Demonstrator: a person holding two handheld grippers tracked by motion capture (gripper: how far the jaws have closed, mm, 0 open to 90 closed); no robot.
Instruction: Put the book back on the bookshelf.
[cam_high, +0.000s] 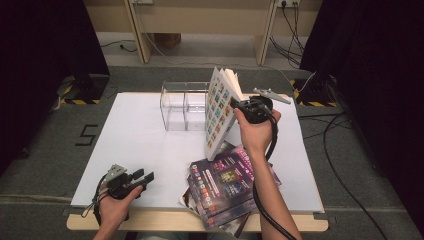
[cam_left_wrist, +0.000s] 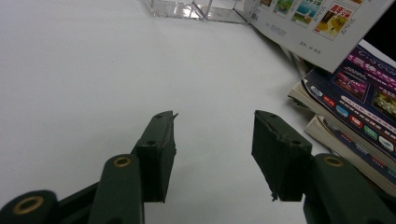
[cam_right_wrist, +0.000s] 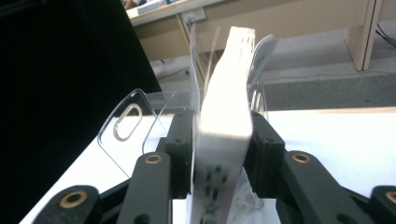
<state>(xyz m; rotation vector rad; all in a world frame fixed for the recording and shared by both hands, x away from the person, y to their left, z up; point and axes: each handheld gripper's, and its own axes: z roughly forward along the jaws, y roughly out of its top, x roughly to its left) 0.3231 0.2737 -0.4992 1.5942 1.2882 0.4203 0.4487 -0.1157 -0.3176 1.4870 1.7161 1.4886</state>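
Observation:
A thick paperback book (cam_high: 220, 115) with a grid of small coloured pictures on its cover stands tilted above the table's middle right. My right gripper (cam_high: 235, 107) holds it by its upper edge. In the right gripper view the book (cam_right_wrist: 224, 116) sits between the two jaws of that gripper (cam_right_wrist: 222, 154), with both pads against its sides and its pages fanning a little at the top. My left gripper (cam_high: 148, 176) rests low at the front left. In its own view this gripper (cam_left_wrist: 214, 140) stands open over bare white table, and the book (cam_left_wrist: 303, 28) shows at the upper right.
A clear acrylic rack (cam_high: 175, 107) with dividers stands at the back of the white table (cam_high: 140, 145), just left of the book. Its wall (cam_right_wrist: 126, 126) has a slot cut in it. A loose stack of dark magazines (cam_high: 225, 185) lies at the front right, reaching the table's edge.

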